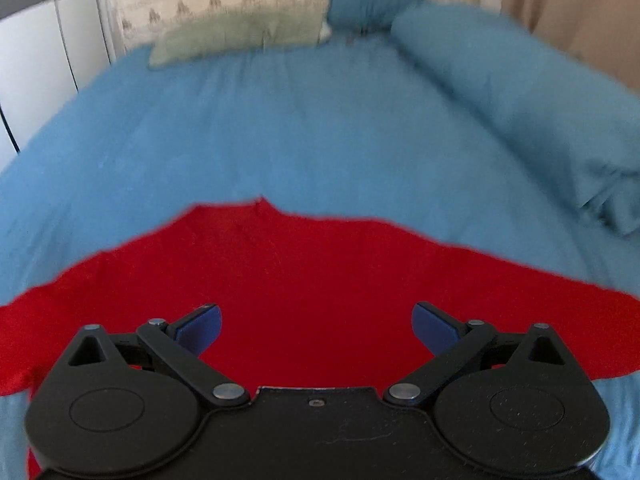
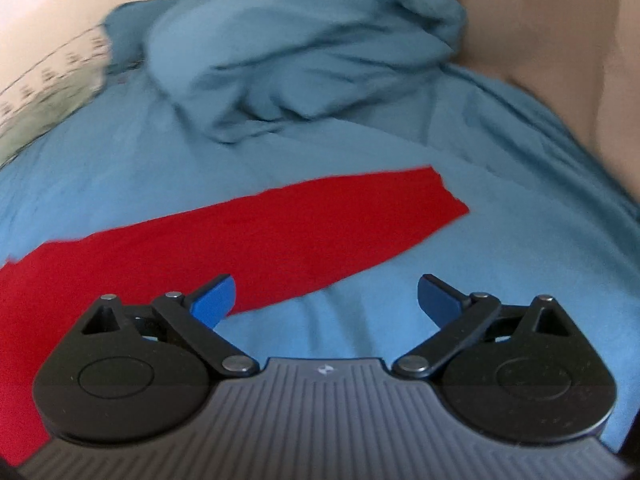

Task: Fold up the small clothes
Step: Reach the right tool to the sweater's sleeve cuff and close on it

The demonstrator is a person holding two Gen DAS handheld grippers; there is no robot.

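Fingers first: the left gripper (image 1: 316,326) has its 2 blue-padded fingers (image 1: 200,328) spread wide with nothing between them, and it hangs right over the red garment (image 1: 304,280), so red cloth fills the whole gap between the pads and runs out past both of them to either side. Whether the pads touch the cloth I cannot tell from this angle. The right gripper (image 2: 326,302) is spread just as wide and just as empty; its left finger (image 2: 212,300) sits over the garment's near edge, while its right finger is over bare blue bedsheet (image 2: 520,248), and most of the gap between the 2 shows sheet as well. Ahead of the right fingers, 1 long red strip of the garment, perhaps a sleeve, lies flat on the sheet and slants away toward the right, ending in a square cut edge. Beyond the left fingers the garment's far edge comes to a small peak. Farther on, the sheet lies fairly smooth, with a blue pillow (image 1: 520,100) lying along the right side of the bed; in the right wrist view a rumpled heap of blue bedding (image 2: 304,52) sits straight ahead. At the far end, left of centre, a pale patterned cushion (image 1: 224,12) stands propped against the wall.
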